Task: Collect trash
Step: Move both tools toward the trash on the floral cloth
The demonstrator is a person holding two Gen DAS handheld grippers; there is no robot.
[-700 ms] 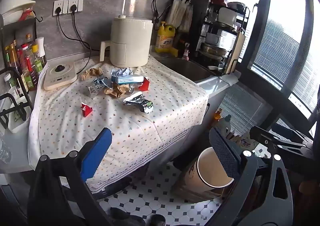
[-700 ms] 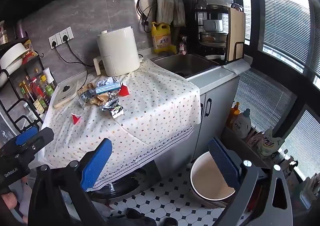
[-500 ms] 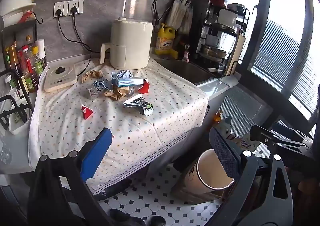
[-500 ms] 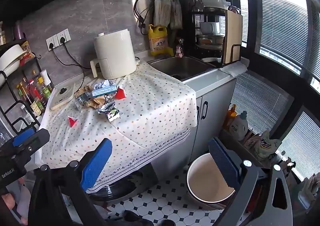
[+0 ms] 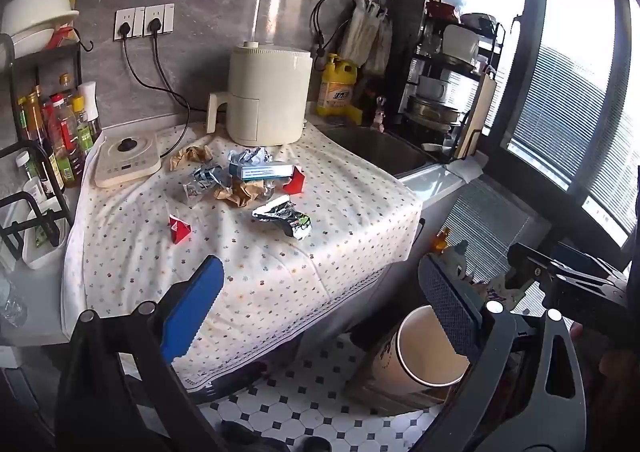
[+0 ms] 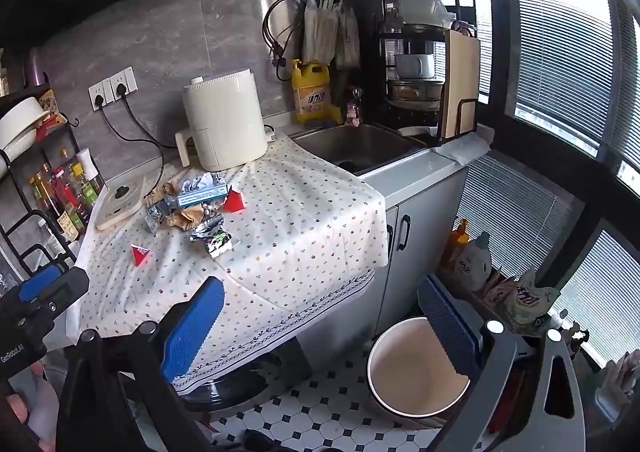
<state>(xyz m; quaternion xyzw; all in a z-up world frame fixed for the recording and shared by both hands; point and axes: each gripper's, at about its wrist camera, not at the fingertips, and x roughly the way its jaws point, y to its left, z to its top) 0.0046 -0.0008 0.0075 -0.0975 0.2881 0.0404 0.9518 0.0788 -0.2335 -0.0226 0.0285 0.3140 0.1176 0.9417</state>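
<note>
- A rack of sauce bottles (image 5: 60,135) stands at the far left edge of the desk (image 5: 132,272), which is draped in a dotted cloth.
- A white induction cooker (image 5: 127,163) sits on the cloth's back left corner, near the bottles.
- A small red paper wedge (image 5: 179,228) lies alone on the cloth, apart from the main litter.
- The trash pile (image 5: 244,181) sits mid-desk in front of the cream air fryer (image 5: 269,104): brown crumpled paper, foil scraps, a blue-and-white box (image 5: 265,171) and a second red wedge (image 5: 295,181) touching the pile's right side.
- A crumpled foil wrapper (image 5: 285,216) lies just in front of the pile.
- Left gripper (image 5: 320,312): fingers spread wide, nothing between them, hovering over the desk's near edge.
- Right gripper (image 6: 320,324): fingers also wide and empty, over the cloth's hanging hem.
- The sink (image 6: 360,147) lies right of the cloth.
- A round waste bin (image 6: 416,368) stands open on the tiled floor, below the desk's right end.
</note>
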